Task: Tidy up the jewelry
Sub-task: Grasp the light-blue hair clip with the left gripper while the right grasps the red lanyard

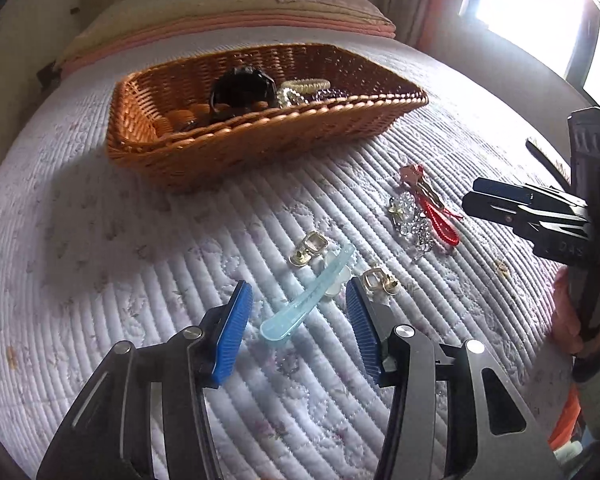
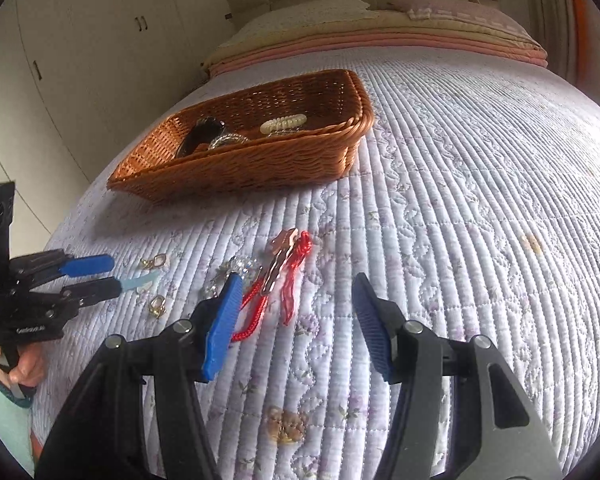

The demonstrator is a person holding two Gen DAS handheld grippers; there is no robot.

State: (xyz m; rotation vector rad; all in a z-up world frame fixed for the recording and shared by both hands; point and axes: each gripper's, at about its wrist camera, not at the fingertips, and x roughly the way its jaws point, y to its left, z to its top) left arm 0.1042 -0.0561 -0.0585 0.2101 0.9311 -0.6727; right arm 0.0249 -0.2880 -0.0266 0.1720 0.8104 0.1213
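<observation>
On the quilted bed point(image 1: 100, 240), the left gripper point(image 1: 300, 312) hovers with its fingers spread wide around the pale blue hair clip point(image 1: 306, 294), grasping nothing, and the right gripper point(image 2: 296, 320) is likewise open and empty near the red cord point(image 2: 260, 308). To my eye the left should settle lower and close across the clip's narrow middle, missing the gold earrings point(image 1: 308, 248) just beside it, before carrying it to the basket point(image 1: 260, 136).

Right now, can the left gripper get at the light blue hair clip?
Probably yes. The left gripper is open, its blue pads either side of the light blue hair clip on the quilt. One gold earring lies close by.
</observation>
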